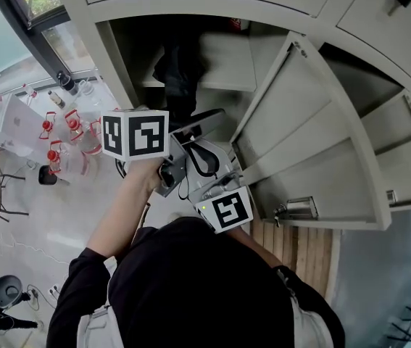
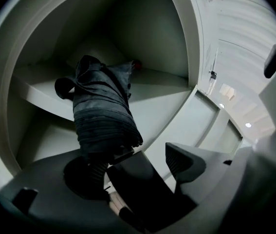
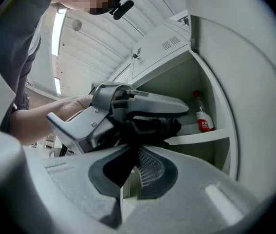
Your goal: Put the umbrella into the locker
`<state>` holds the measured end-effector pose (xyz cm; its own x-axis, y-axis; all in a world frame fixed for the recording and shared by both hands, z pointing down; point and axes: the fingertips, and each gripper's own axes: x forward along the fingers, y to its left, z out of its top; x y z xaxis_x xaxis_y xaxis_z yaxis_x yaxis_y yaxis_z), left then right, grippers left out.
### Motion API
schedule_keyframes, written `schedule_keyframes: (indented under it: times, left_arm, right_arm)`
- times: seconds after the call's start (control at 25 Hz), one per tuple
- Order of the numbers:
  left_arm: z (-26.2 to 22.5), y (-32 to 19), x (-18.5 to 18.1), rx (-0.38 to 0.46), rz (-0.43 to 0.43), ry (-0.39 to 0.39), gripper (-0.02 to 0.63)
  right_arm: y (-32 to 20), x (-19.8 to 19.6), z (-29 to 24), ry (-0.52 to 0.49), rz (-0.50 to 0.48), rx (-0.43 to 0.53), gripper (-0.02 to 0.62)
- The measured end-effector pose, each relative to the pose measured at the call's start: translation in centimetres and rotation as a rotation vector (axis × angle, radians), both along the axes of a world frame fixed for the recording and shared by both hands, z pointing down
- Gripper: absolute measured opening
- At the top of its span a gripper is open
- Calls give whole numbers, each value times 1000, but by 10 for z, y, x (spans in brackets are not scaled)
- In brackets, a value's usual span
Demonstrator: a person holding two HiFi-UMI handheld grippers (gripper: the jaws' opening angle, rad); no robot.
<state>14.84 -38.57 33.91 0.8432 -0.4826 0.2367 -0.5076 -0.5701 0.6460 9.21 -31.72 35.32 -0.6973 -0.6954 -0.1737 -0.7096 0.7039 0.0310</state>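
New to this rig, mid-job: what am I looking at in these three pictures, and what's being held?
No robot here: a person carries a hand-held gripper in each hand. The head view looks down from their head; the other two cameras ride the grippers. The left hand-held gripper stands open beside the folded black umbrella, which pokes into the open locker. The right hand-held gripper looks closed on the umbrella's near end. A red-labelled bottle stands on the shelf.
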Motion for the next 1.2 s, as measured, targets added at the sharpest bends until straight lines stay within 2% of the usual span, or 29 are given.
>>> schedule_keyframes:
  times: [0.16, 0.32, 0.4, 0.56, 0.64, 0.8, 0.96, 1.08, 1.2]
  left_arm:
    - [-3, 2, -2, -33, 40, 1, 345]
    - [2, 7, -7, -2, 106, -80, 345]
    - [5, 11, -9, 6, 141, -96, 345]
    - [3, 17, -14, -10, 201, -71, 345]
    - [6, 18, -22, -8, 216, -94, 345]
    - [9, 19, -33, -1, 205, -93, 345]
    - [9, 10, -43, 35, 83, -150, 344]
    - [8, 1, -51, 74, -80, -208, 344]
    - [-9, -8, -60, 159, -243, -245, 344]
  right_arm:
    - [4, -6, -3, -4, -46, 10, 3]
    - [6, -16, -1, -25, -91, -11, 3]
    - [7, -17, 0, -51, -94, -19, 3]
    - [7, -14, -5, -114, -59, 5, 3]
    - [1, -2, -15, -168, -4, 36, 3]
    - [-12, 5, -21, -156, 24, 49, 3]
    - [-14, -1, -9, -152, 4, -7, 3]
    - [-11, -5, -6, -147, -9, -17, 3]
    - [-9, -5, -9, -146, -17, -6, 3]
